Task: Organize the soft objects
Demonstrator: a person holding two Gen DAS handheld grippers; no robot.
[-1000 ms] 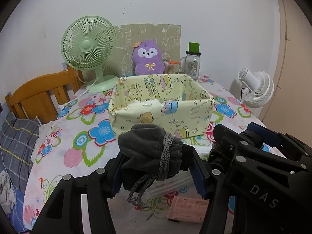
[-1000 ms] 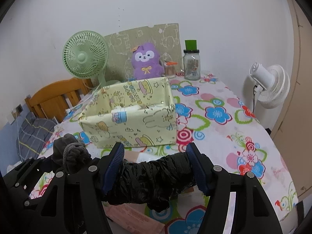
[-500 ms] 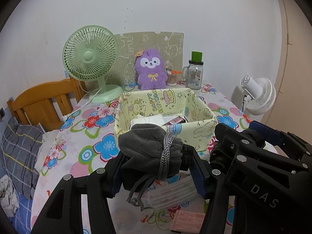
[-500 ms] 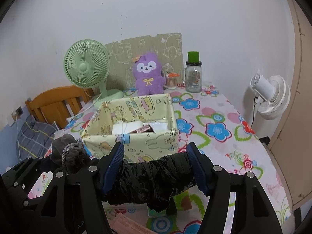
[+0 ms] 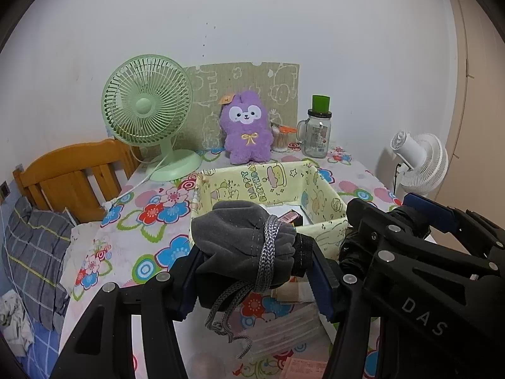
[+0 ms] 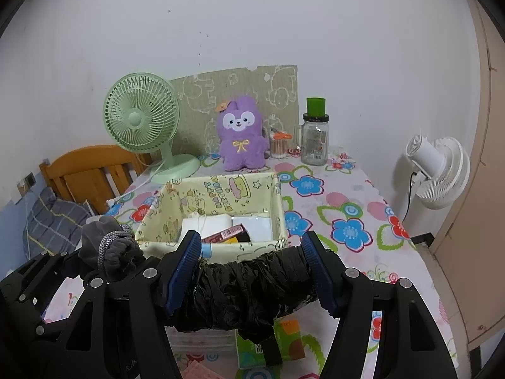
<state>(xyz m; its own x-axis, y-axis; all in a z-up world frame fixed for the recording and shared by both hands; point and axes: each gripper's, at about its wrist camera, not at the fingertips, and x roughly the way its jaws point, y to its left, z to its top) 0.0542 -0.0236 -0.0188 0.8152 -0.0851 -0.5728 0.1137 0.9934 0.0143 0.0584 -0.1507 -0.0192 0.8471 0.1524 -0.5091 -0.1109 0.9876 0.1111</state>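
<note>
Left claw (image 5: pixel 252 271) clamped on a grey fleece bundle (image 5: pixel 243 240) tied round with a grey braided cord (image 5: pixel 268 252); cord tail dangling below the blue pads (image 5: pixel 322 281). Bundle held above the near edge of the floral surface (image 5: pixel 142 221), just short of the yellow cartoon-print fabric bin (image 5: pixel 325 202). Right claw (image 6: pixel 257 268) closed on a rolled black crinkled bundle (image 6: pixel 252 284), spanning pad to pad crosswise, black strap (image 6: pixel 271 347) hanging from its underside. Black bundle just in front of the bin's near wall (image 6: pixel 252 248), above an orange-and-green packet (image 6: pixel 284 338) lying on the surface. Both claws side by side, left one visible at lower left of the right wrist view with the grey bundle (image 6: pixel 107 246) raised. Bin open-topped, holding white flat items (image 6: pixel 205 224), a pink-red box (image 6: pixel 225 233) and something dark; exact contents hard to make out. Clear-wrapped packs (image 5: pixel 284 325) under the left claw. Behind the bin: green desk fan (image 5: pixel 148 117), purple plush toy (image 5: pixel 246 129), glass mug jar with green top (image 5: pixel 317 132), small tub of cotton swabs (image 5: pixel 279 139), patterned board (image 5: pixel 246 94) leaning on the wall. White fan (image 6: pixel 438 170) off the right edge. Wooden bed frame (image 5: pixel 72 177) and plaid pillow (image 5: pixel 31 259) to the left.
</note>
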